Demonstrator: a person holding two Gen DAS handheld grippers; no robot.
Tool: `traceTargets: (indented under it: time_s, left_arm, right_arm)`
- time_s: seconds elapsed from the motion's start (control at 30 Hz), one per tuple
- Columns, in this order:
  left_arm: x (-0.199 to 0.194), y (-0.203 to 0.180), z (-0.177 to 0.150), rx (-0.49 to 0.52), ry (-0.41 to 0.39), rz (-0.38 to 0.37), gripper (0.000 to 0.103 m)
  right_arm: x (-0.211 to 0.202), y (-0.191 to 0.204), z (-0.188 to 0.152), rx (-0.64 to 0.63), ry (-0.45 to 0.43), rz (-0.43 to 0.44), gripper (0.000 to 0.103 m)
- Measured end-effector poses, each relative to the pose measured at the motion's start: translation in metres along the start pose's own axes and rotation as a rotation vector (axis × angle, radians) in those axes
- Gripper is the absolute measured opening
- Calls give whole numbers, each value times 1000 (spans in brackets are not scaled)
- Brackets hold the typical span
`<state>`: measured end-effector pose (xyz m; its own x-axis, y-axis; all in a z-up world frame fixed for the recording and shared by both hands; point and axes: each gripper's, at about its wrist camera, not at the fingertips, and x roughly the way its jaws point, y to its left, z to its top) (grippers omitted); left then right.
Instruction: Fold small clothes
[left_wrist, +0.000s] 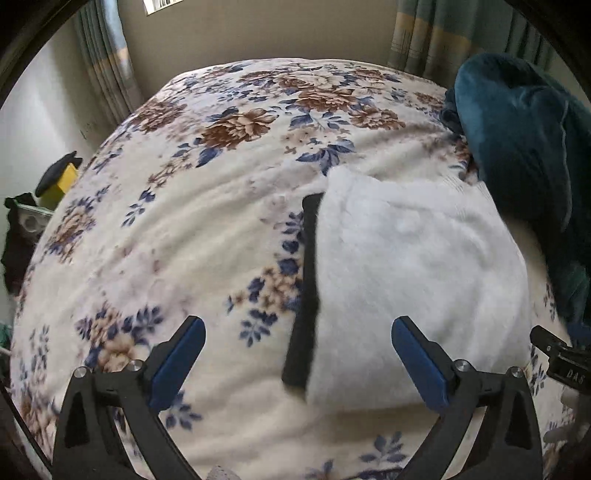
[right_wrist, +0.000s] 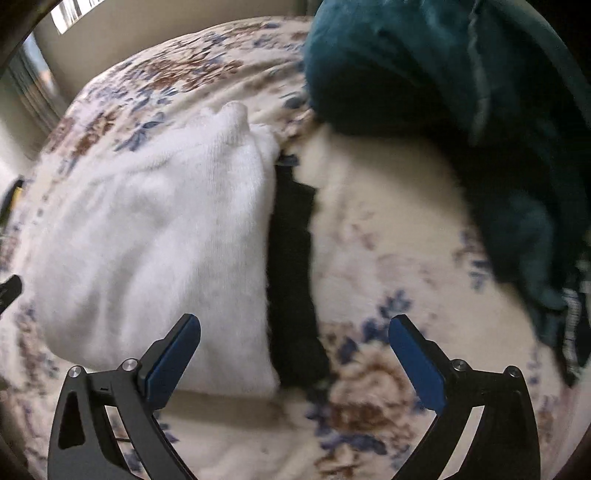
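Both jaws stood apart over the bed (left_wrist: 177, 229)
White cloth (left_wrist: 406, 280) lay folded, black edge (left_wrist: 308, 295) showing — a careless regrip might drag it open

1. Your left gripper (left_wrist: 298, 356) has a black frame with triangular cut-outs in its arms.
2. Its fingers (left_wrist: 177, 363) carry flat blue pads.
3. Silver round screws (left_wrist: 461, 365) sit at the finger pivots.
4. Your right gripper (right_wrist: 294, 356) looks the same: black arms, blue-padded fingers (right_wrist: 171, 360), silver screws (right_wrist: 128, 364).

White garment (right_wrist: 147, 240) on floral blanket (right_wrist: 388, 240)
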<state>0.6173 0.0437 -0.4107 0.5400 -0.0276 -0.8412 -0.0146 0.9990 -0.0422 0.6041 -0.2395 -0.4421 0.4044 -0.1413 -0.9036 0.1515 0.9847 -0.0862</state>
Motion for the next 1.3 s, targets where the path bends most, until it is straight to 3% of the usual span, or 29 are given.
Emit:
traceTargets:
  time_s: [0.1,0.23,0.37,0.63,0.97,1.17,1.3]
  left_arm:
    - [-13,-10,-3,25,26,38,103]
    - [-52,-19,-8,40,12,52,103]
    - [-119,-24,-17,46,-25,42,103]
    - [-268,-20,-39,15,-119,3,103]
    - [-431,-15,-79,15,-211,-24,103]
    - [-491,-9,-108,-8,-251,-9,103]
    - [-510,-4,-122,-9,-270,-5,103]
  right_arm:
    - [-37,-2,-10,2,-36,-71,103]
    - [-90,-3,-22,22,-63,-103,103]
    - [-155,-11,-37,42,-84,-91,103]
    - [-315,-22,-73,29,-224,-117,103]
    - [-525,-38,-145,18,-369,-78,103]
    - [-603,-40,-190,-23,-397,-37,103]
    - [-644,-40,-217,-35,-429,-21,103]
